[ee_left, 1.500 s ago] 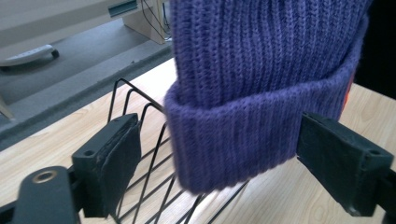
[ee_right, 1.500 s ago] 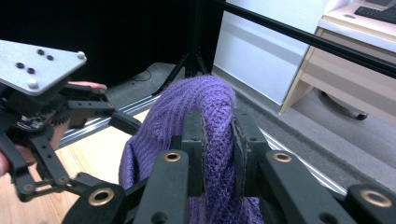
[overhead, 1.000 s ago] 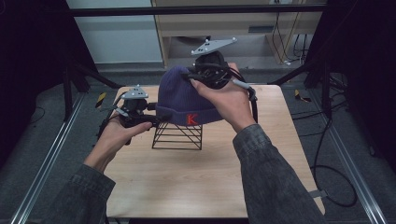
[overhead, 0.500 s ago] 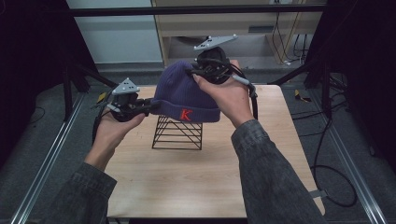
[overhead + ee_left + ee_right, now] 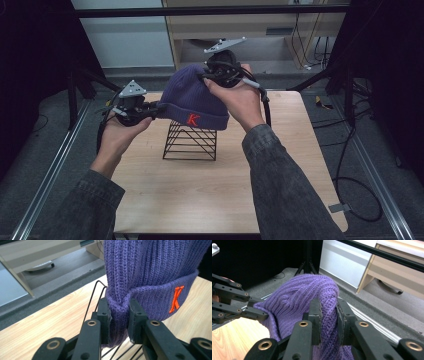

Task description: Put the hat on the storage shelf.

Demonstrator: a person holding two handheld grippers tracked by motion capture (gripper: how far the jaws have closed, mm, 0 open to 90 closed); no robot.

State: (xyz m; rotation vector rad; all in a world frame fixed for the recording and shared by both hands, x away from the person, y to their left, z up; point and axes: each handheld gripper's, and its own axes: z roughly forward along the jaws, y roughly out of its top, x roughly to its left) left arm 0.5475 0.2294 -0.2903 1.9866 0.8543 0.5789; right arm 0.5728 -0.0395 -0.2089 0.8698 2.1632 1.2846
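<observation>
A purple knit beanie with an orange letter K on its cuff hangs in the air over a black wire stand on the wooden table. My left gripper is shut on the beanie's left cuff edge; its jaws have just closed on the knit. In the left gripper view the beanie bunches between the pads, with the wire stand behind. My right gripper is shut on the beanie's top at the far side. In the right gripper view a fold of the beanie sits between its pads, and the left gripper bites the far edge.
A pale desk and cabinet stand behind the table. Dark tripod legs rise at the left, and cables trail on the floor at the right. Metal rails run along both table sides.
The left gripper came in from beside the beanie, rose a little and shut on its cuff. The beanie has lifted slightly off the wire stand. The right gripper kept its hold.
</observation>
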